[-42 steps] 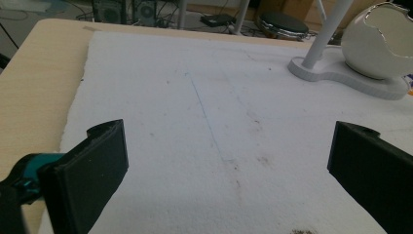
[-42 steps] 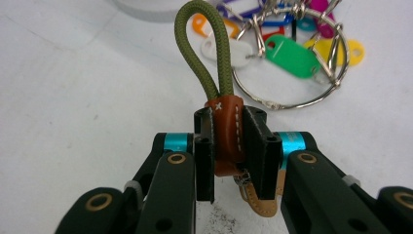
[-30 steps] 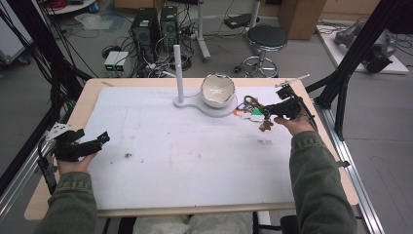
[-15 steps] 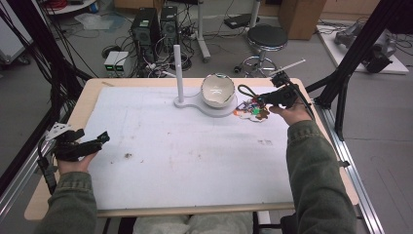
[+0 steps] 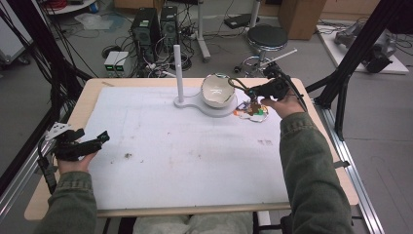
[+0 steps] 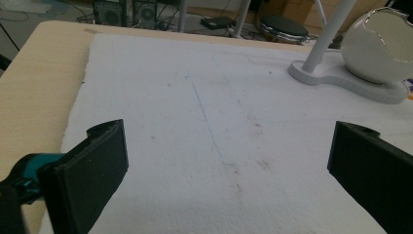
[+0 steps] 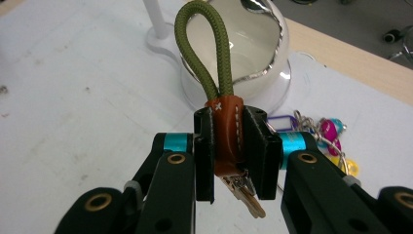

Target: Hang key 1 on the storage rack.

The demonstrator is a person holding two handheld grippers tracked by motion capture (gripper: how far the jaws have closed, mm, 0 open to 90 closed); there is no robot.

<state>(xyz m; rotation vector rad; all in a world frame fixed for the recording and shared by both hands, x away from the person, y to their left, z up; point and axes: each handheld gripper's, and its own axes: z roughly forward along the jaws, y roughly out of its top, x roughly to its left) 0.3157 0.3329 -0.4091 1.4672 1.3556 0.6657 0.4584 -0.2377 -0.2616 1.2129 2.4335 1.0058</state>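
Observation:
A keychain hangs in my right gripper (image 7: 229,117), whose jaws are shut on its brown leather band (image 7: 227,139). Its olive rope loop (image 7: 197,53) stands up past the fingertips, and a brass key (image 7: 246,197) dangles below. In the high view the right gripper (image 5: 249,91) hovers just right of the white bowl (image 5: 216,91), the loop (image 5: 237,84) pointing at it. Coloured tags and rings (image 5: 256,112) hang or lie under the gripper; I cannot tell which. My left gripper (image 5: 100,139) rests open near the table's left edge, with nothing between its jaws (image 6: 229,161).
The bowl sits on a white base with an upright post (image 5: 178,68) at the back middle of the white mat (image 5: 195,156). The base (image 6: 341,80) also appears far right in the left gripper view. The wooden table edge (image 5: 311,105) runs close to the right hand.
The right gripper has risen and moved left toward the bowl with the keychain in it. The left gripper has stayed still.

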